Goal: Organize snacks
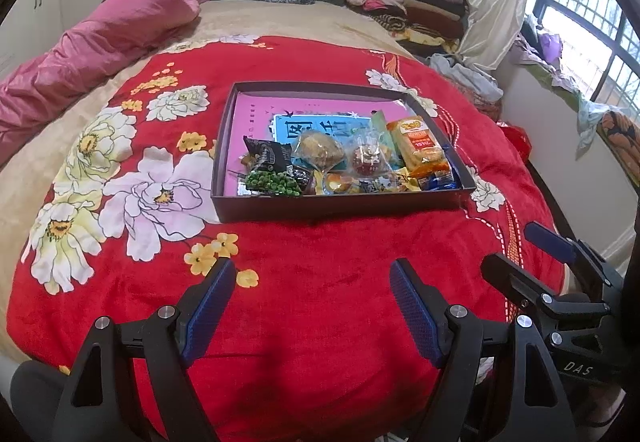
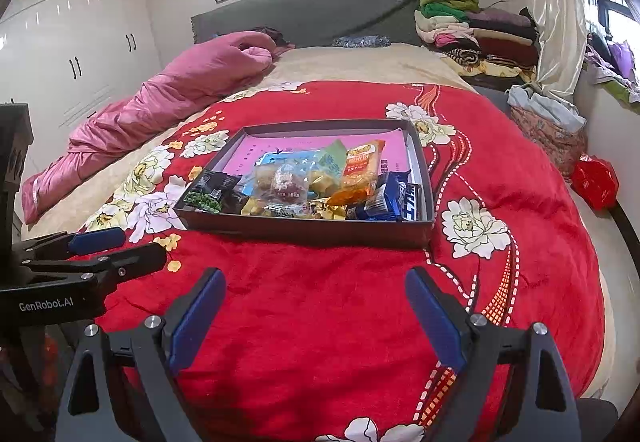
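Red blanket [image 1: 320, 282] under both hand-held grippers, left [image 1: 312, 302] and right [image 2: 316, 316], tilted down toward the snack box [image 1: 340, 197], jaws wide, holding nothing.

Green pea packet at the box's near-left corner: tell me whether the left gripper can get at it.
Probably yes. The left gripper is open, only bare red blanket lies before the green pea packet.

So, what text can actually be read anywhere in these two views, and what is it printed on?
"DAS": on the right tool's black body, seen in the left wrist view.
"GenRobot.AI": on the left tool's black body, seen in the right wrist view.
Large characters on the blue card lying in the box: partly covered, not readable.
Print on the snack packets, such as the orange packet and blue packet: too small or blurred.
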Available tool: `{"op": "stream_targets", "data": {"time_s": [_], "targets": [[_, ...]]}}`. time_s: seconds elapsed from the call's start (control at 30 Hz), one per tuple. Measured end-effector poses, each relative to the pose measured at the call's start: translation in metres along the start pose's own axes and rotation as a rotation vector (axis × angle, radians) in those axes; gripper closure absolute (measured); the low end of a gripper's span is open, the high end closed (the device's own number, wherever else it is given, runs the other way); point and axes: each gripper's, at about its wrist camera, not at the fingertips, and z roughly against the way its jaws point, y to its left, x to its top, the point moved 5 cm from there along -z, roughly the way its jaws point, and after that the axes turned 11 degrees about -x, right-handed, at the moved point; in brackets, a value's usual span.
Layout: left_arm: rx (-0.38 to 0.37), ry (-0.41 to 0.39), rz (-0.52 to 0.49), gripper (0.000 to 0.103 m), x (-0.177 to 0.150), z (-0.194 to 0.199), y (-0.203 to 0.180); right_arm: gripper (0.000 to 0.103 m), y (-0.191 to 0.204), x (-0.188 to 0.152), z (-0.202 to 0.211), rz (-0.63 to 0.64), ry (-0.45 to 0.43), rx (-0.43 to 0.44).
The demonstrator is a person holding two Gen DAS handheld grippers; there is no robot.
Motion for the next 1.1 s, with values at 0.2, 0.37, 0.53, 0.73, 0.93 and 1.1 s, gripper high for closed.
{"op": "stream_targets", "data": {"time_s": [0.2,0.37,0.53,0.73,0.93,1.1], "targets": [[0.010,0.010,0.004,0.023,-0.0006,-0.0022,0.0024,0.012,0.0001,-0.0006,-0.0004,0.001,0.000,-0.001],[0.011,0.010,0.006,0.023,-0.0004,-0.0025,0.0033,0.012,0.0004,-0.0007,-0.0003,0.001,0.000,-0.004],[0.012,0.012,0.006,0.023,-0.0003,-0.0028,0.0039,0.012,0.0001,-0.0006,-0.0009,0.002,0.002,-0.007],[0.012,0.017,0.005,0.023,-0.0014,-0.0039,0.0037,0.012,-0.0004,-0.0009,-0.0012,0.002,0.001,-0.010],[0.025,0.023,0.012,0.023,-0.0016,-0.0053,0.0060,0.012,-0.0036,-0.0016,-0.0029,-0.002,-0.002,-0.024],[0.022,0.031,0.014,0.023,-0.0022,-0.0066,0.0067,0.011,-0.0045,-0.0016,-0.0034,-0.006,0.000,-0.031]]}}
